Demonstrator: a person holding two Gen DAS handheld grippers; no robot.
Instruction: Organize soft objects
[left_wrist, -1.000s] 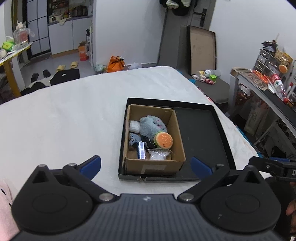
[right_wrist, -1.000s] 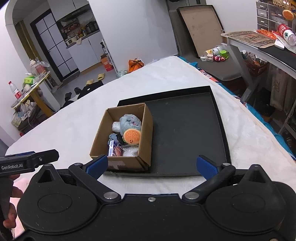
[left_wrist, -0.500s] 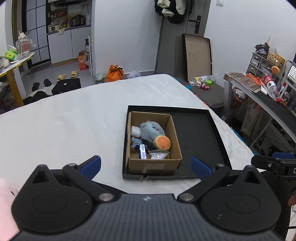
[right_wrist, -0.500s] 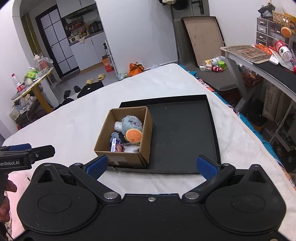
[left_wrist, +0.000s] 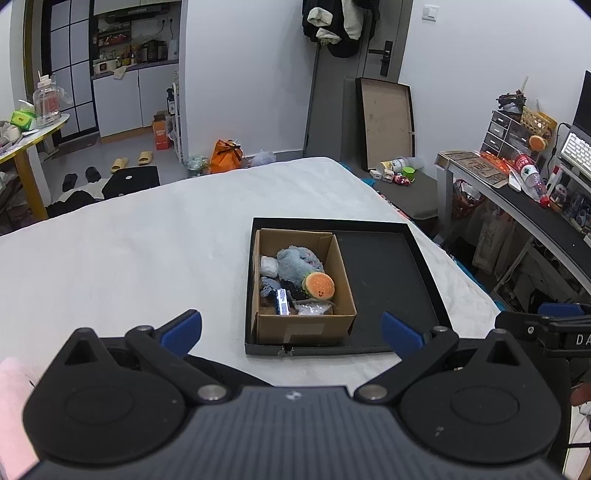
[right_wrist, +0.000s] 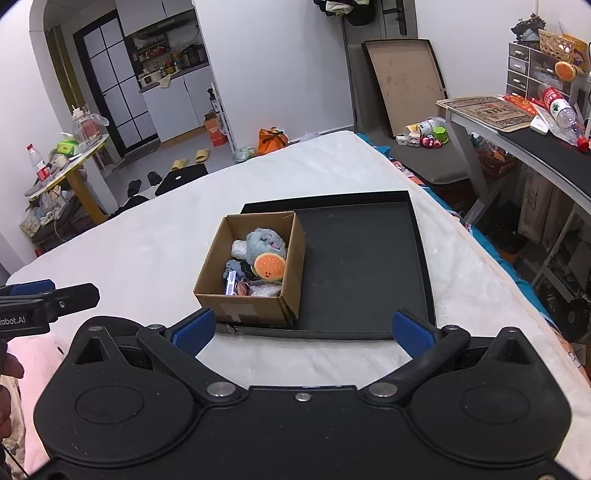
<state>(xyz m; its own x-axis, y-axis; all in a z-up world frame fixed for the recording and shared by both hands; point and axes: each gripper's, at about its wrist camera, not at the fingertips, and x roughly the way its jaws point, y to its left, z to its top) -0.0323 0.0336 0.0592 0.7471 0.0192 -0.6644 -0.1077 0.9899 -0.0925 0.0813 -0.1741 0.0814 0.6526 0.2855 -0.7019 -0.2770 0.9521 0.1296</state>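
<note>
A brown cardboard box (left_wrist: 334, 321) (right_wrist: 295, 251) sits in the left part of a shallow black tray (left_wrist: 384, 273) (right_wrist: 362, 258) on a white blanket. In the box lie a grey plush toy (left_wrist: 297, 260) (right_wrist: 264, 242), an orange burger plush (left_wrist: 318, 285) (right_wrist: 269, 266) and several small packets. My left gripper (left_wrist: 291, 330) is open and empty, hovering near the tray's front edge. My right gripper (right_wrist: 302, 328) is open and empty, at the same edge. The right gripper's side shows in the left wrist view (left_wrist: 546, 328); the left gripper's side shows in the right wrist view (right_wrist: 44, 306).
The white blanket (left_wrist: 129, 266) covers a bed-like surface. Pink cloth (right_wrist: 33, 354) lies at its near left. A desk (right_wrist: 517, 133) with clutter stands to the right. A board (left_wrist: 386, 125) leans on the far wall. Shoes and bags lie on the floor beyond.
Both grippers have pulled back and risen from the box and tray, which look smaller and farther now. Both stay open and empty.
</note>
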